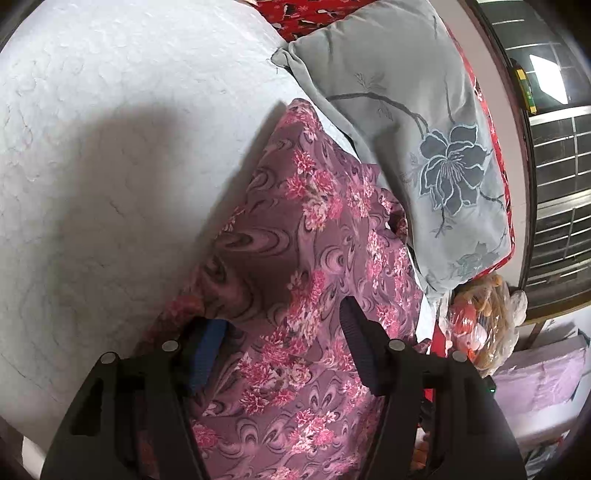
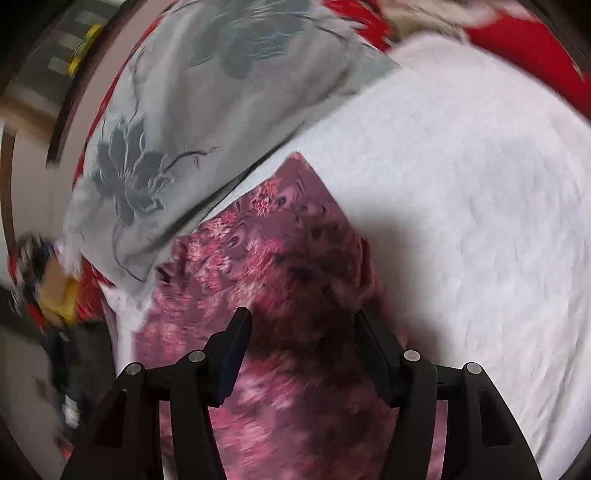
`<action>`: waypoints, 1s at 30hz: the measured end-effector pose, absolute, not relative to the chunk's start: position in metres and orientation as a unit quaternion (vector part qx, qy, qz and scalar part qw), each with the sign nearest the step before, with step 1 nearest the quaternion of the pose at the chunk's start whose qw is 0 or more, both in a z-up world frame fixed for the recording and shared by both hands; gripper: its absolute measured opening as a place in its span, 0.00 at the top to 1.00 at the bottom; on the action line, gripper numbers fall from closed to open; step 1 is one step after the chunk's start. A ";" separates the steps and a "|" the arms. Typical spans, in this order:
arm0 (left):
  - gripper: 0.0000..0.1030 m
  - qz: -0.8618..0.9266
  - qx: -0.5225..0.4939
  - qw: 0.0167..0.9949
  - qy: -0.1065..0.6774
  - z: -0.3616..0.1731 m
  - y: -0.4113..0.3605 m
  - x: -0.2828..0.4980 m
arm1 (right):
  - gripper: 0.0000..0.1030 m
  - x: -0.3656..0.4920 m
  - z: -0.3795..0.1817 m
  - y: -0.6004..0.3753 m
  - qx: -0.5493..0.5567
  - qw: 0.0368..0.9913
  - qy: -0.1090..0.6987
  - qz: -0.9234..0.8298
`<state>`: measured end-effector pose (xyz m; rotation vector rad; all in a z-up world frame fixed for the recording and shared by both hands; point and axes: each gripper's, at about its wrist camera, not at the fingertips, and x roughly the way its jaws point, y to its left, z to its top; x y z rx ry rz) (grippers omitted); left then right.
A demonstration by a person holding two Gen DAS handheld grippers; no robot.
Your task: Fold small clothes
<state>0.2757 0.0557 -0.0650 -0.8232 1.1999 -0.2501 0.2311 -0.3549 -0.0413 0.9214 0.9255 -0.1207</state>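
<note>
Over the bed, both tongs hung above the same piece: a mauve garment with pink flowers, spread across the white bedsheet with one pointed corner reaching up toward the grey pillow. The left tongs were spread wide, fingers apart, with the floral cloth showing between them; the blue pad of one finger sat right at a raised fold of the fabric, though whether it touched could not be told. In the right wrist view, blurred, the right tongs were likewise spread, nothing pinched, the garment filling the gap below them and lying on the sheet. The pillow, stitched with a dark flower, overlapped the sheet just beside the garment's far edge. Red patterned fabric peeked out beyond the pillow.
</note>
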 end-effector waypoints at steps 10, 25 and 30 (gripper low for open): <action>0.41 -0.118 -0.385 0.730 0.552 -0.065 0.054 0.280 | 0.99 0.284 -0.037 -0.341 0.396 0.778 0.465 -0.148; 0.41 -0.114 -0.388 0.728 0.554 -0.070 0.053 0.273 | 0.34 0.223 -0.058 -0.390 0.458 0.790 0.398 -0.081; 0.41 -0.112 -0.379 0.734 0.553 -0.066 0.047 0.271 | 0.33 0.260 -0.049 -0.358 0.376 0.783 0.467 -0.163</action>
